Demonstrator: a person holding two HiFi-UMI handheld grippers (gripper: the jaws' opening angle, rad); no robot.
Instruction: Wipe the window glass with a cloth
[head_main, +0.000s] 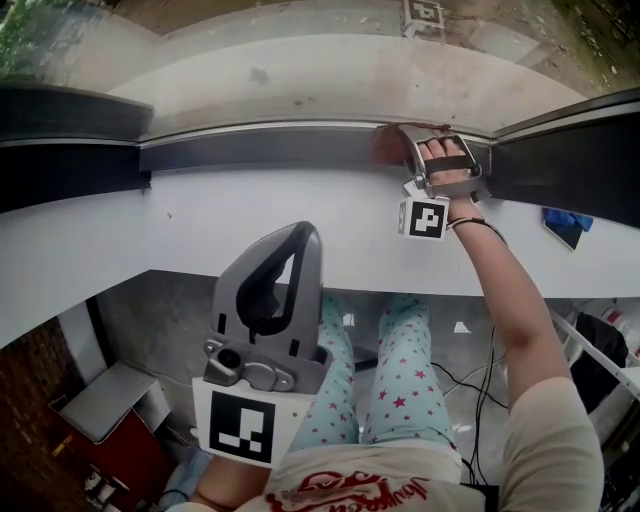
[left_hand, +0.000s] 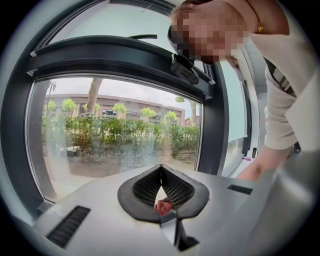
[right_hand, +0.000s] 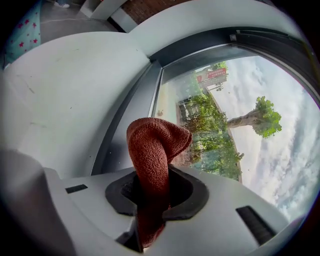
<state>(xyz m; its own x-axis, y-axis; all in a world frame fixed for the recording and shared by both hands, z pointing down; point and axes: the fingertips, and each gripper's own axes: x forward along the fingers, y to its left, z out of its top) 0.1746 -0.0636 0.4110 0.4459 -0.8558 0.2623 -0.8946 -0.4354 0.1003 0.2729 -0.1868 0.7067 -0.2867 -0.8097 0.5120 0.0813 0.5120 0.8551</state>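
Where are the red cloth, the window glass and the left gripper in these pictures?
red cloth (right_hand: 152, 145): right gripper view, on its folded upper part above the jaws.
window glass (left_hand: 115, 130): left gripper view, on the middle of the pane.
left gripper (left_hand: 161, 168): left gripper view, where its closed jaw tips meet.

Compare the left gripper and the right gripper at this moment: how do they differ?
The right gripper is shut on a rust-red cloth; the left gripper is shut tip to tip, with only an unidentifiable reddish speck inside. The right gripper is at the window glass by its lower frame; the left gripper is held back over the person's lap. Both are grey and alike in build.
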